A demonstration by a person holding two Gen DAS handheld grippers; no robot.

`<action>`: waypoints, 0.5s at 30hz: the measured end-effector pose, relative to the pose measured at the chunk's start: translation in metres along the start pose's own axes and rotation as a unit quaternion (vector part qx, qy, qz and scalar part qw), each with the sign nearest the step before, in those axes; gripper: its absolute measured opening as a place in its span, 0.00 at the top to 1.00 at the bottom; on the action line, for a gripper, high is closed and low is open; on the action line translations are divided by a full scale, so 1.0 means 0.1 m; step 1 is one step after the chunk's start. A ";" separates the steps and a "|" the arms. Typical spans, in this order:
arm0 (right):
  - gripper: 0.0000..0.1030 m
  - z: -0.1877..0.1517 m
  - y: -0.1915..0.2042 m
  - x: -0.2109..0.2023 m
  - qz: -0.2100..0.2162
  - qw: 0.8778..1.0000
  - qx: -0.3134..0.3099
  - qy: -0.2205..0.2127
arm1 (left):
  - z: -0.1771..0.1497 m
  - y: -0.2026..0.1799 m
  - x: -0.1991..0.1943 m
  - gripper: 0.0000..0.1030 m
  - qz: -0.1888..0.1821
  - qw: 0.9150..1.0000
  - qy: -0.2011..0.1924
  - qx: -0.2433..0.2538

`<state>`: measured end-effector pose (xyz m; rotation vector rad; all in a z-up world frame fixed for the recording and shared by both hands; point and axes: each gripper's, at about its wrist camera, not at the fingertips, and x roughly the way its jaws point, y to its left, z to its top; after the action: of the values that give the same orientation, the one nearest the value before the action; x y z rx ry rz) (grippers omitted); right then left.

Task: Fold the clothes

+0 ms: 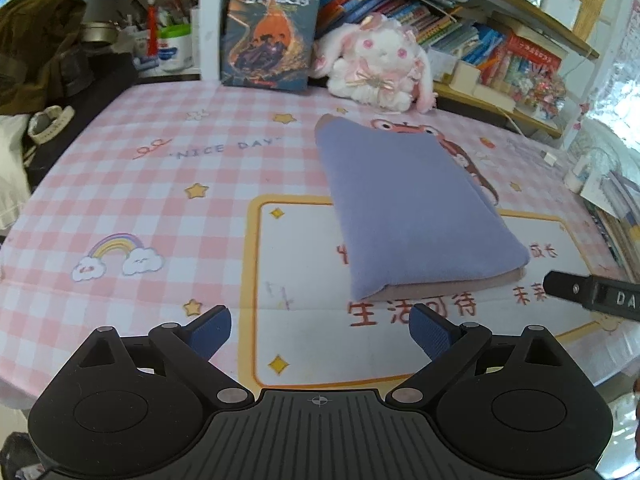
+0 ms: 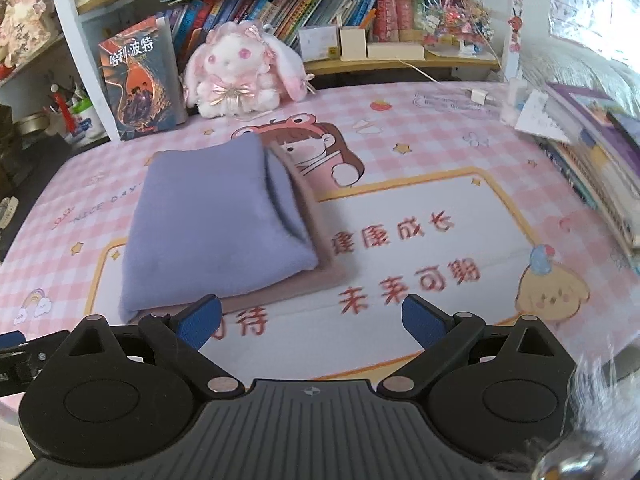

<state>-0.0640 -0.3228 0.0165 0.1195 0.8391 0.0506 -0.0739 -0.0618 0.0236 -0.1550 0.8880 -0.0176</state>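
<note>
A folded lavender cloth (image 1: 404,204) lies on a pink-checked table mat (image 1: 160,184), stacked on a folded dusty-pink cloth (image 1: 440,282) whose edge shows beneath it. In the right wrist view the lavender cloth (image 2: 216,220) sits left of centre, with the pink cloth (image 2: 320,268) sticking out at its right and front. My left gripper (image 1: 320,332) is open and empty, just in front of the stack. My right gripper (image 2: 312,322) is open and empty, at the stack's front right corner. Its finger also shows at the right edge of the left wrist view (image 1: 592,292).
A plush bunny (image 1: 380,64) and an upright book (image 1: 272,32) stand at the back of the table. Bookshelves (image 2: 320,4) run behind. Stacked books (image 2: 600,168) lie along the right edge. Dark clothes and cups (image 1: 40,48) are at the left.
</note>
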 end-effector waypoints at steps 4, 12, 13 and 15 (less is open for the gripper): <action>0.05 0.17 -0.19 0.09 0.008 1.000 0.001 0.006 | 0.15 -0.03 0.07 0.05 -0.005 1.000 -0.008 -0.002; 0.04 0.46 -0.43 0.73 0.083 0.993 0.036 0.070 | 0.31 -0.10 0.54 0.06 -0.022 0.994 0.004 -0.104; 0.04 0.48 -0.44 0.82 0.096 0.991 0.046 0.079 | 0.30 -0.11 0.60 0.06 -0.022 0.992 0.000 -0.123; 0.04 0.51 -0.47 0.98 0.119 0.986 0.064 0.095 | 0.25 -0.12 0.72 0.06 -0.014 0.986 0.005 -0.166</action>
<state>0.0395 -0.3650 -0.0283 0.3399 1.0163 0.2350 -0.0080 -0.0765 -0.0147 -0.4785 0.8936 0.1050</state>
